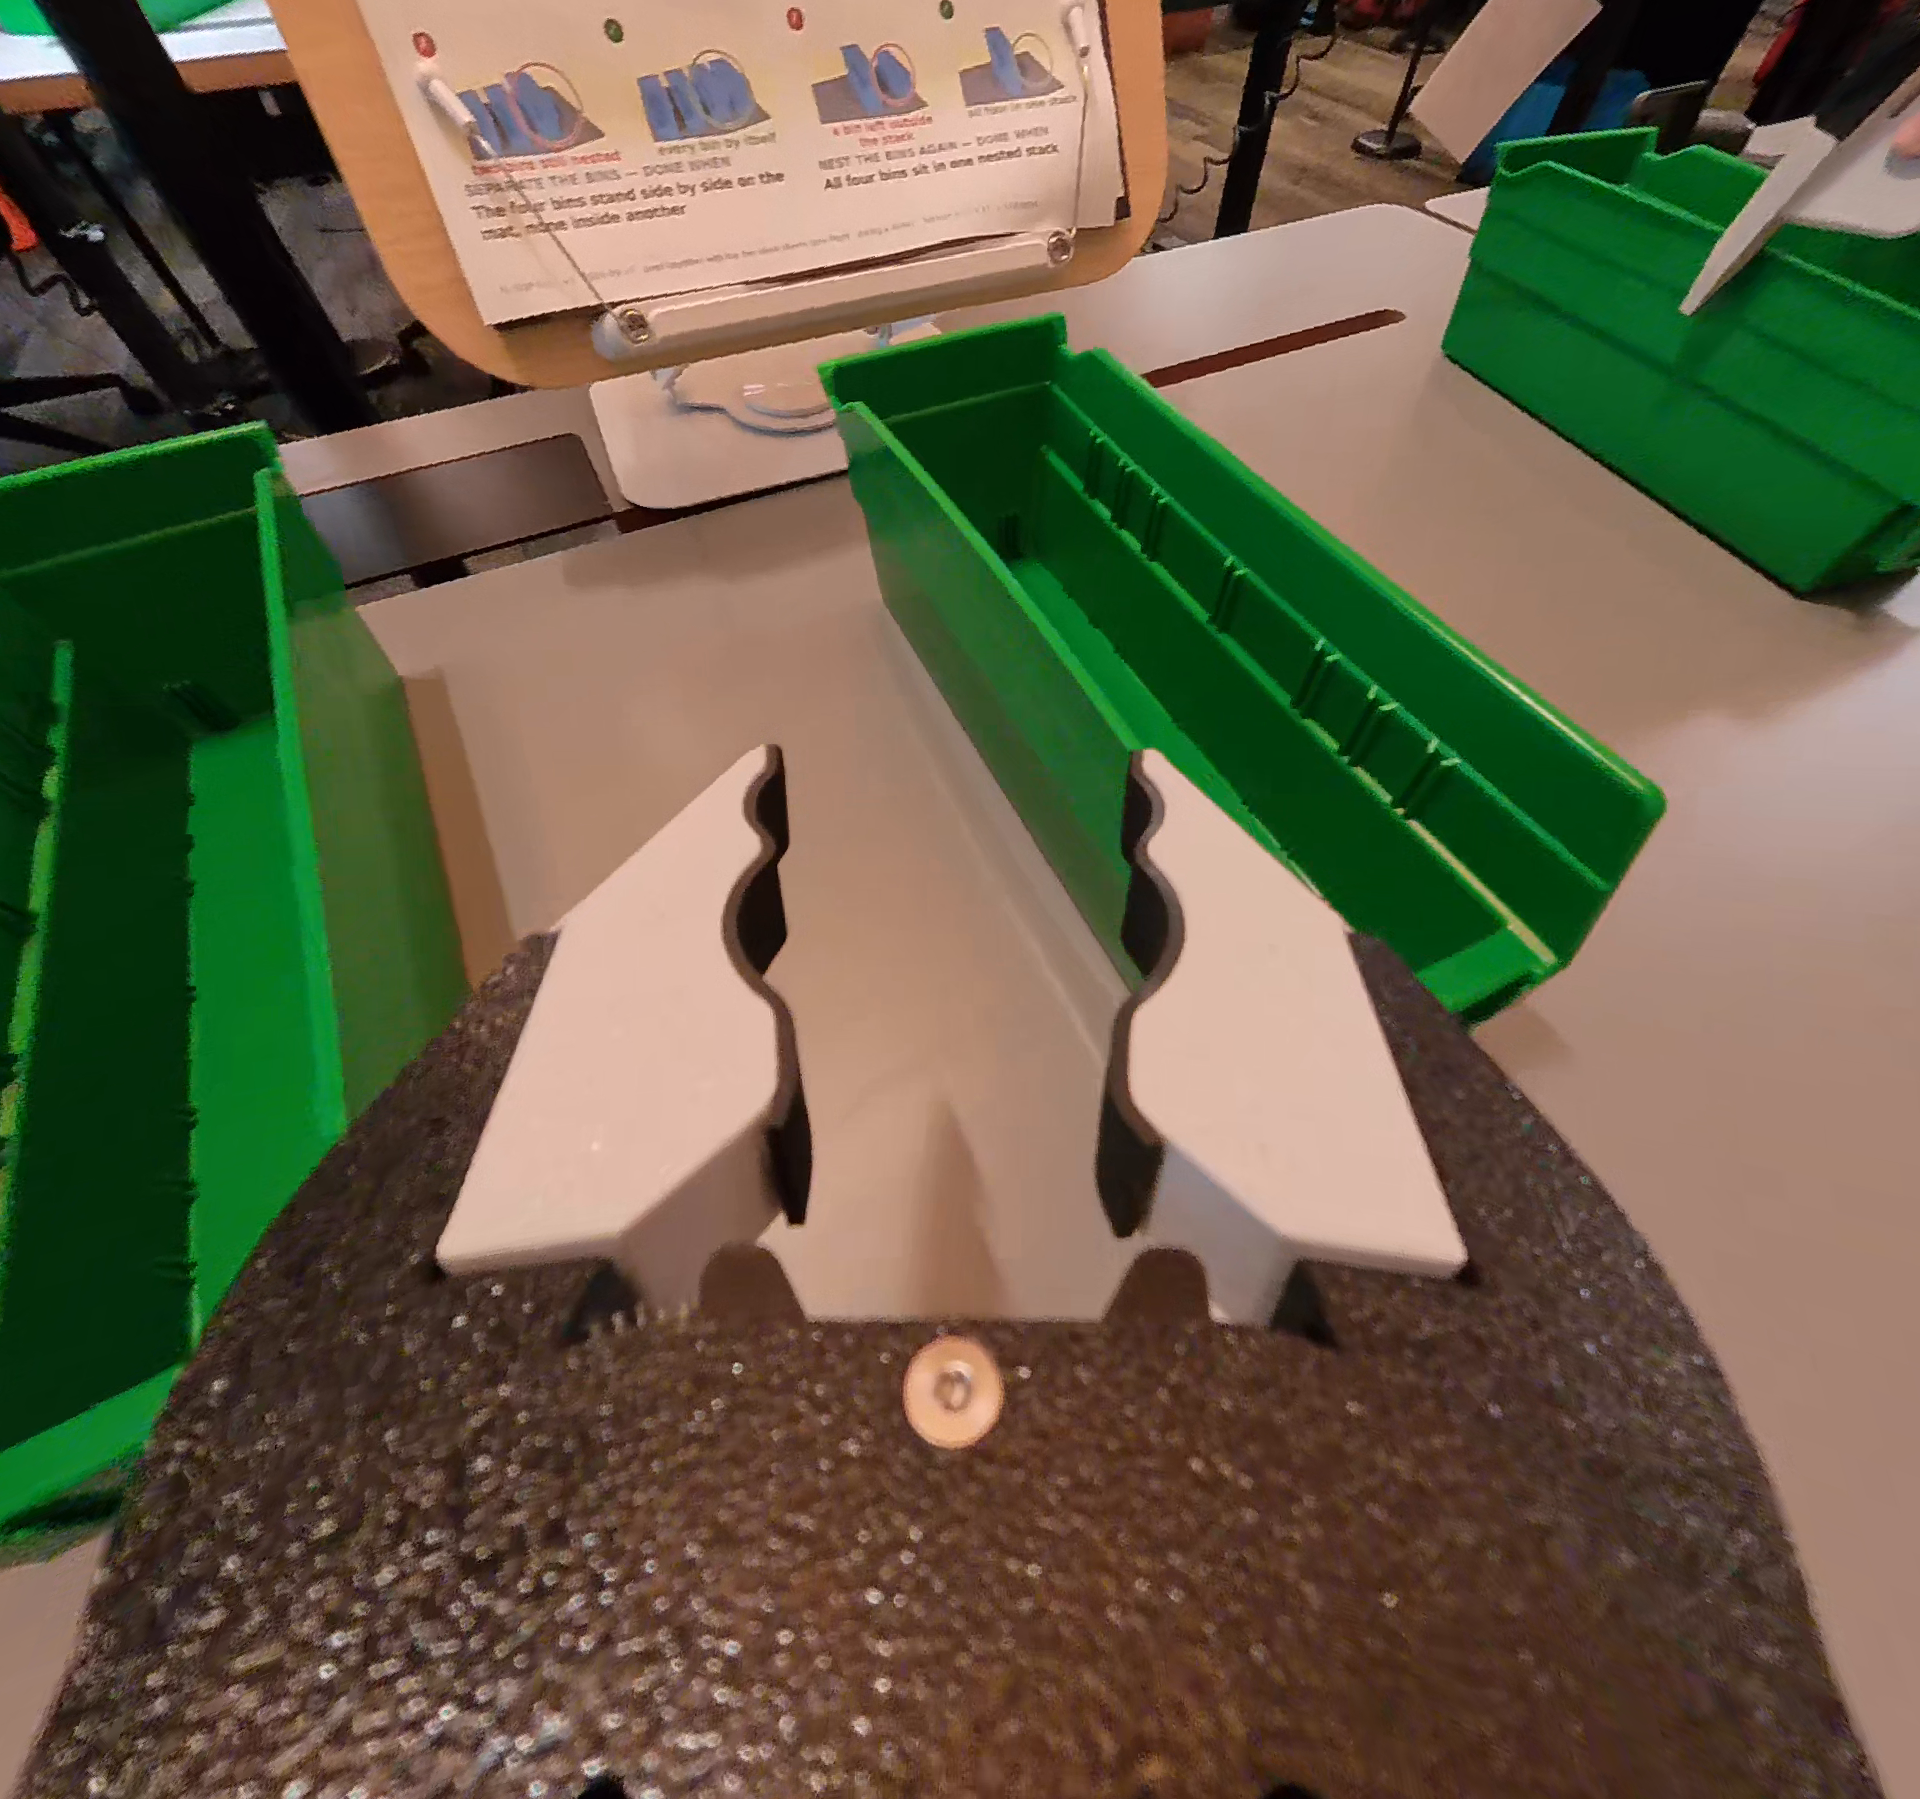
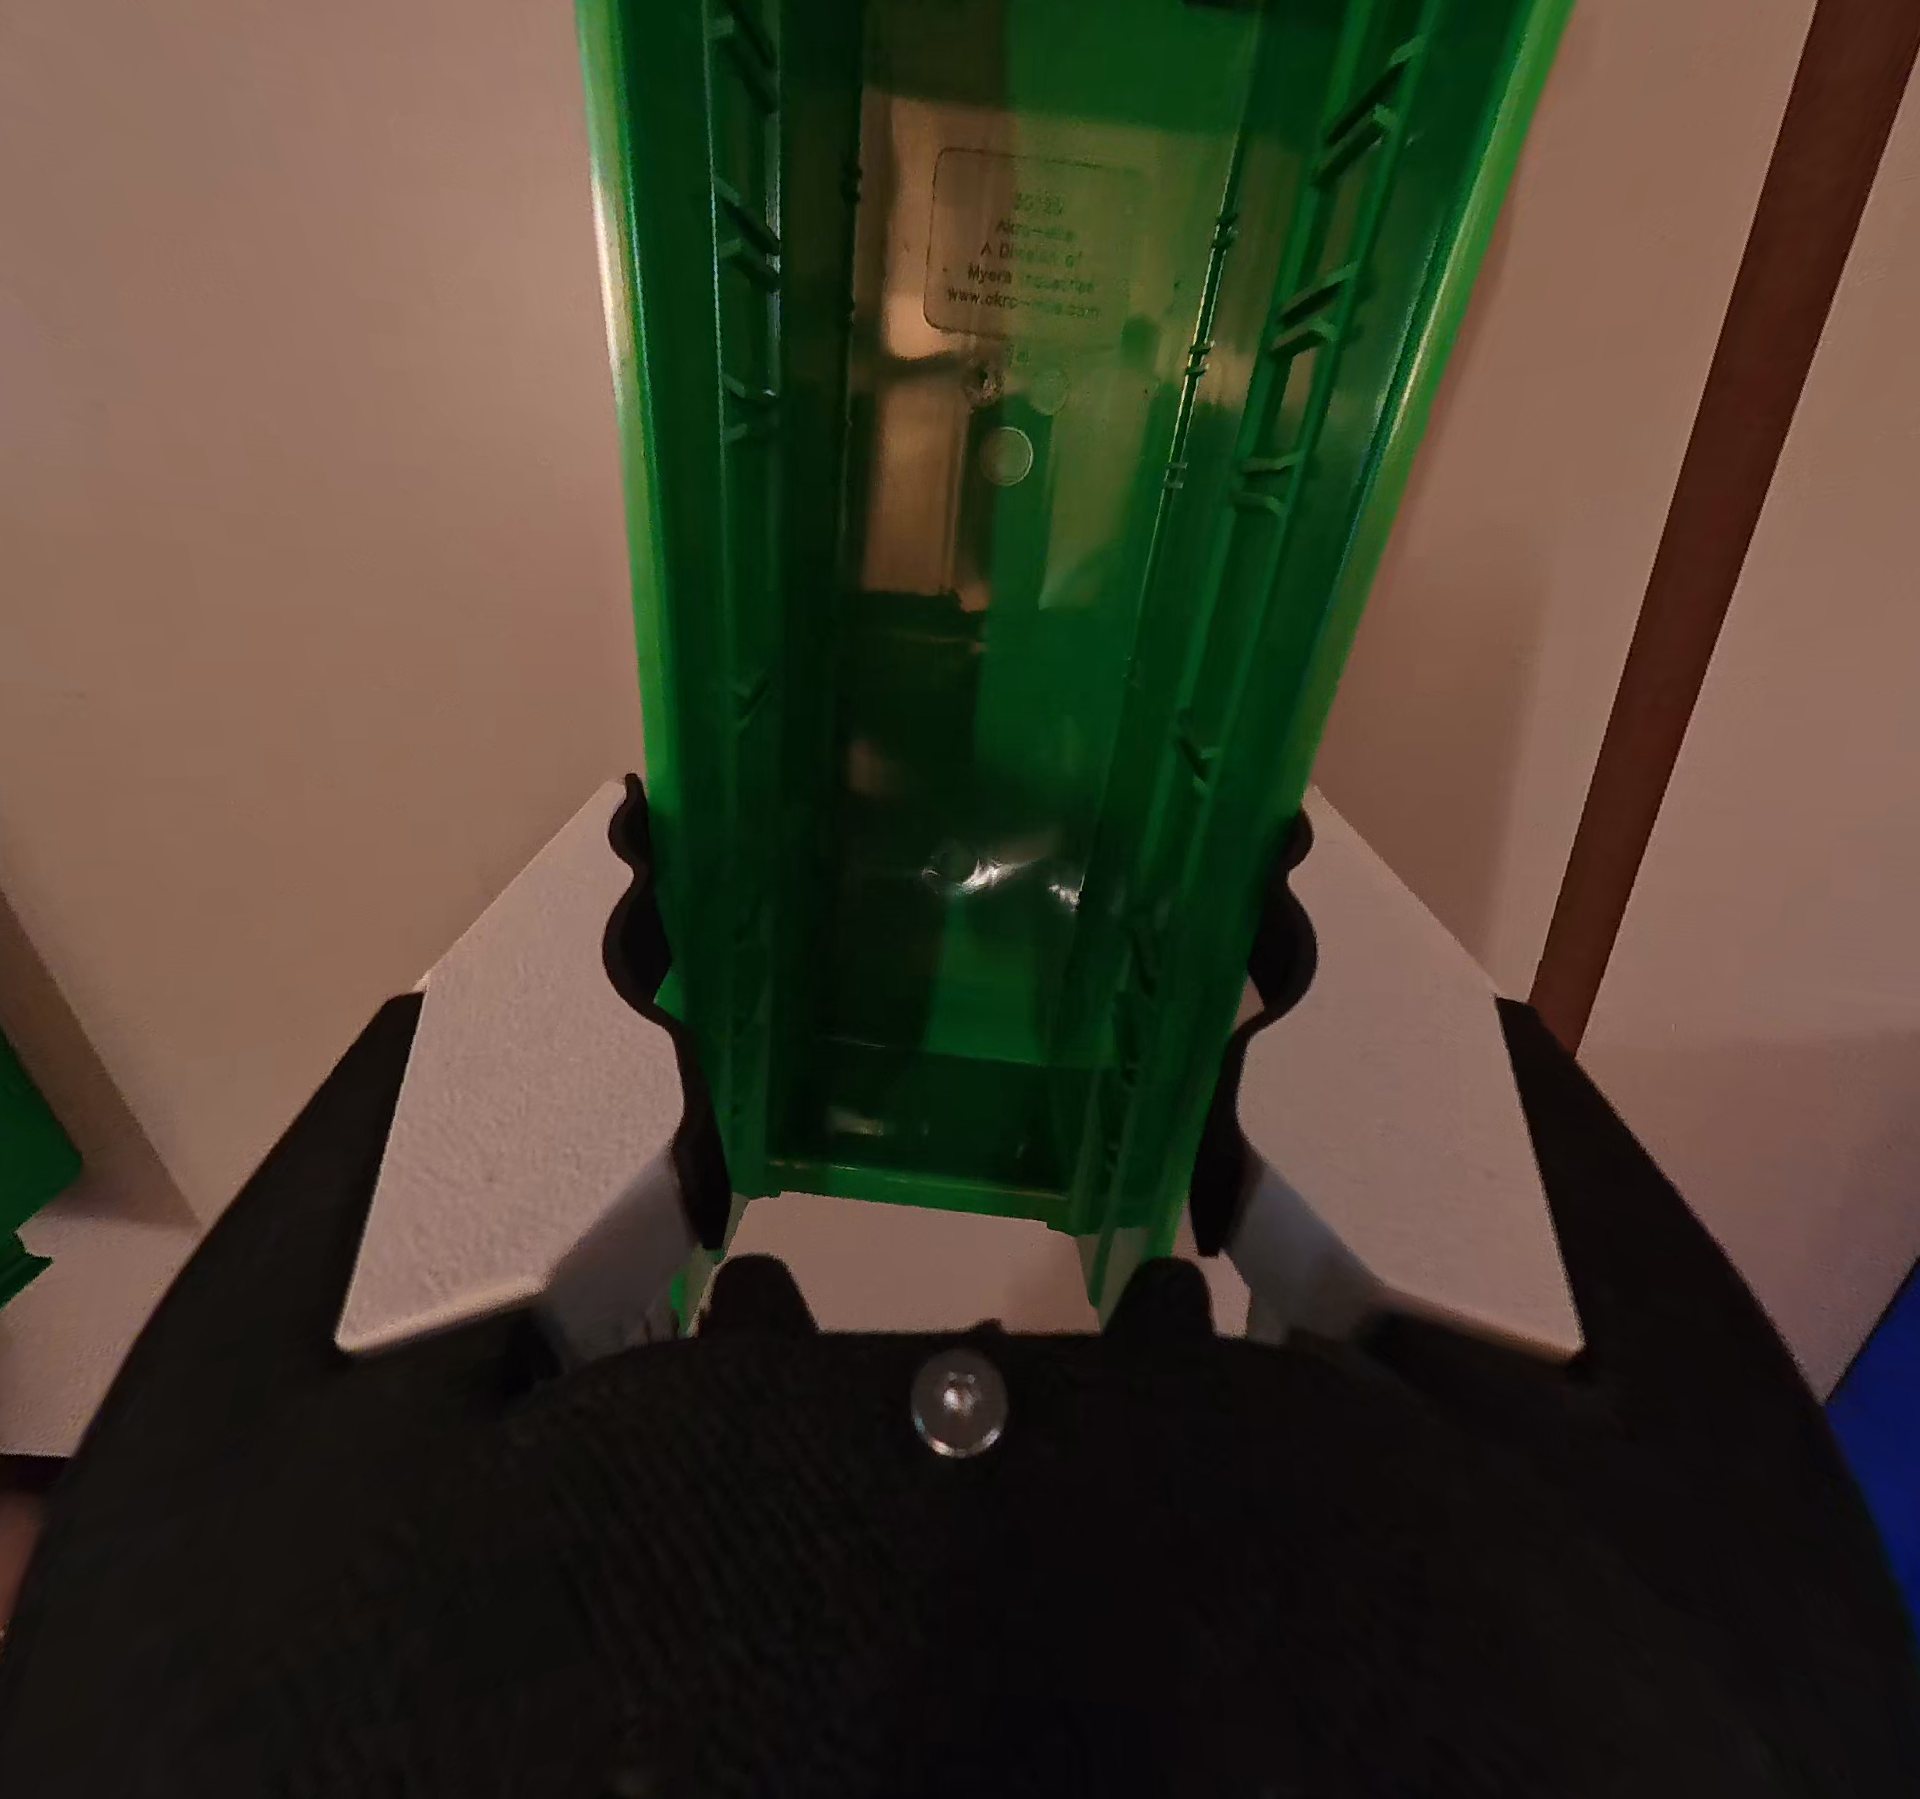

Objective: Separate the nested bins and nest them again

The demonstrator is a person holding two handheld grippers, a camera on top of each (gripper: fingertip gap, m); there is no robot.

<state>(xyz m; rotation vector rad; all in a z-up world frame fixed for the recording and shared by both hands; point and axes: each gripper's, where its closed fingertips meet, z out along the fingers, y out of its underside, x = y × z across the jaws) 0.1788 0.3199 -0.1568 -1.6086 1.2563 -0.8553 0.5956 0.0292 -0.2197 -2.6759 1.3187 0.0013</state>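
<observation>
Several long green bins sit on a grey table. In the left wrist view one bin [image 1: 1195,648] lies open-side up just right of my left gripper [image 1: 956,783], which is open and empty above bare table. Another bin [image 1: 156,866] stands at the left edge. At the far right what looks like a nested stack of bins [image 1: 1662,399] sits under my right gripper [image 1: 1787,191]. In the right wrist view my right gripper [image 2: 961,804] has its jaws spread wide, pressed on both outer walls of a green bin [image 2: 1018,523] that runs away from the camera.
A wooden stand with an instruction sheet [image 1: 707,87] rises at the table's back, on a white base [image 1: 707,440]. A dark slot [image 2: 1714,502] runs along the table to the right of the held bin. Another green bin's corner [image 2: 31,1178] shows at the left edge. Other tables stand behind.
</observation>
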